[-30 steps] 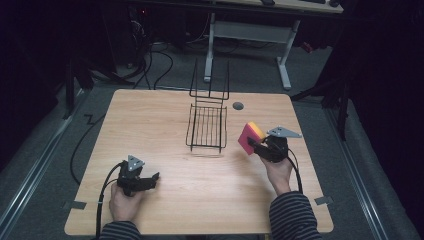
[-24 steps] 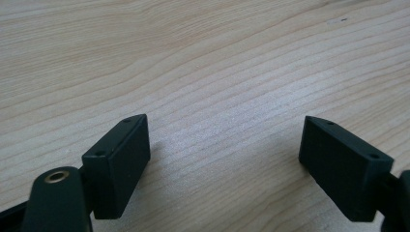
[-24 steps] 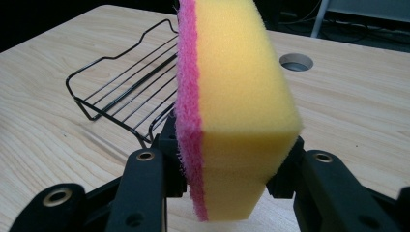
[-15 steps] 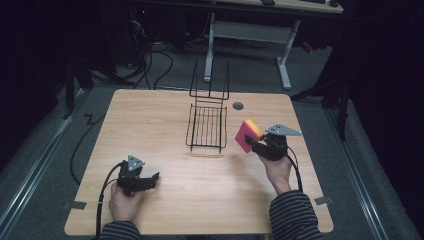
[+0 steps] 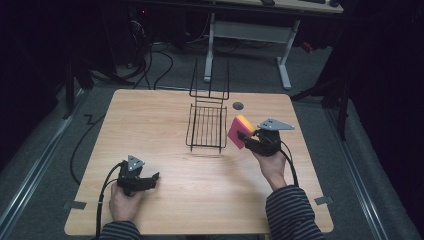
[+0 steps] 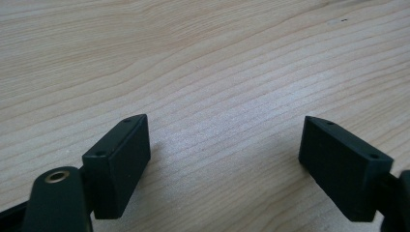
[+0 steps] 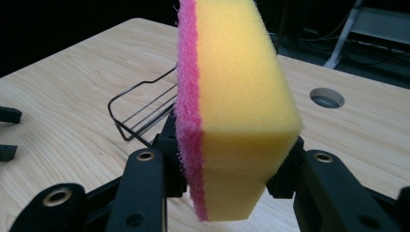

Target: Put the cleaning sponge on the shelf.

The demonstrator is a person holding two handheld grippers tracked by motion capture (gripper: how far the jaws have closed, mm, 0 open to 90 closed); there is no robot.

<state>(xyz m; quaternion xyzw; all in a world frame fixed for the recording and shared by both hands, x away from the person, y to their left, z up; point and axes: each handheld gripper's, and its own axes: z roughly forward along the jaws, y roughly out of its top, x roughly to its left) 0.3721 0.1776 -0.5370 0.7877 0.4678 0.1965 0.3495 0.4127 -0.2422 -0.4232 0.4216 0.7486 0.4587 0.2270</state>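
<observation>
High view: your right gripper (image 5: 246,139), pinching the sponge (image 5: 237,131), has lifted toward the wire rack (image 5: 206,127); placing looks next. Left gripper (image 5: 150,180) rests spread on the bench (image 5: 150,120).

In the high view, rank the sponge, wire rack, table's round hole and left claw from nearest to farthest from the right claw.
1. Sponge: clamped in the right claw.
2. Wire rack: just to its left.
3. Round hole: behind it.
4. Left claw: across the table, near edge.
</observation>
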